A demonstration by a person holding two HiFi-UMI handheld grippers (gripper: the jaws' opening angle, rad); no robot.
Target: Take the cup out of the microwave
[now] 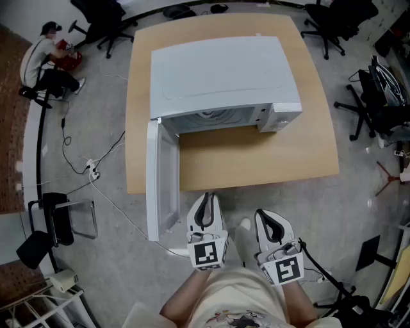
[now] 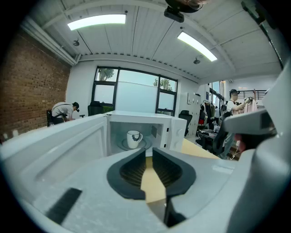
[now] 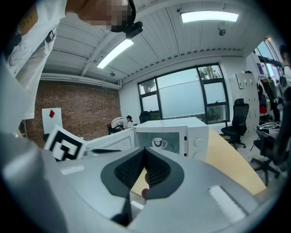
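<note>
A white microwave [image 1: 221,73] stands on the wooden table [image 1: 256,157], its door [image 1: 161,179] swung fully open toward the left. Inside, a white cup [image 2: 133,139] with a dark mark stands upright on the glass turntable; the right gripper view shows the cup [image 3: 158,144] too. The microwave's top hides it from the head view. My left gripper [image 1: 205,197] hovers just off the table's near edge beside the door, jaws a narrow slit apart and empty [image 2: 149,149]. My right gripper [image 1: 268,214] is alongside it, tips together, holding nothing [image 3: 145,149]. Both point toward the oven, well short of it.
Black office chairs [image 1: 333,19] stand around the far and right sides of the table. A person [image 1: 48,61] crouches at the far left by a brick wall. Cables and a power strip [image 1: 93,172] lie on the floor at the left, near a small black chair [image 1: 61,218].
</note>
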